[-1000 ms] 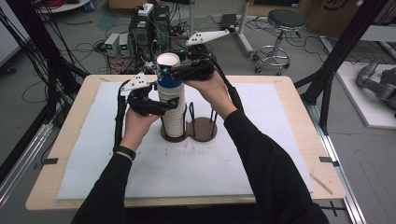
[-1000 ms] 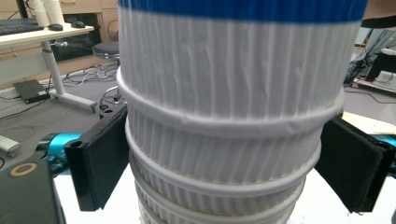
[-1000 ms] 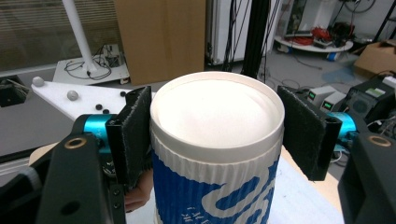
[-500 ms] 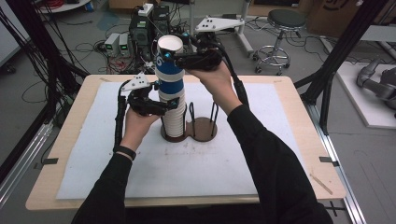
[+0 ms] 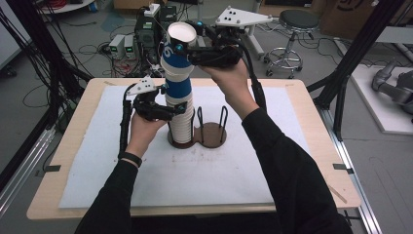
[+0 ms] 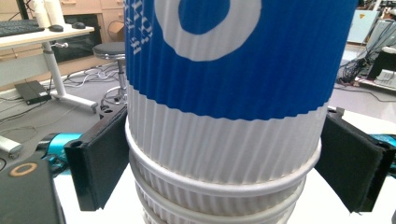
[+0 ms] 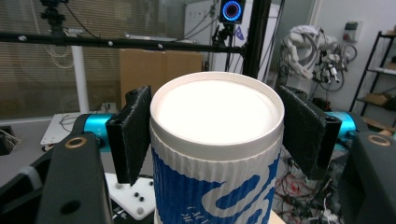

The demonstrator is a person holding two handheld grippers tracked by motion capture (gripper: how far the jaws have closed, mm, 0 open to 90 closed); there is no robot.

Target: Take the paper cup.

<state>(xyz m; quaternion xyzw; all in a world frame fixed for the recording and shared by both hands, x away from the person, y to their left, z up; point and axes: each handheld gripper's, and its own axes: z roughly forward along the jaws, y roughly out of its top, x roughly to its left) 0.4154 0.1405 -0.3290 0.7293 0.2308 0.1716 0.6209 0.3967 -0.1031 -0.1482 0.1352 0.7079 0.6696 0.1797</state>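
High view: the top cup, blue and white, sits lifted near the head of the cup stack, pinched just under its rim by the right gripper. Left gripper jaws clamp the stack lower down, over the brown holder mid-table, edges well apart.

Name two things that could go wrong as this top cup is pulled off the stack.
The right gripper pinches the top cup near its rim, so the paper may buckle or slip. The left gripper clamps the stack near its top; nested cups could lift together, tipping the wooden holder.
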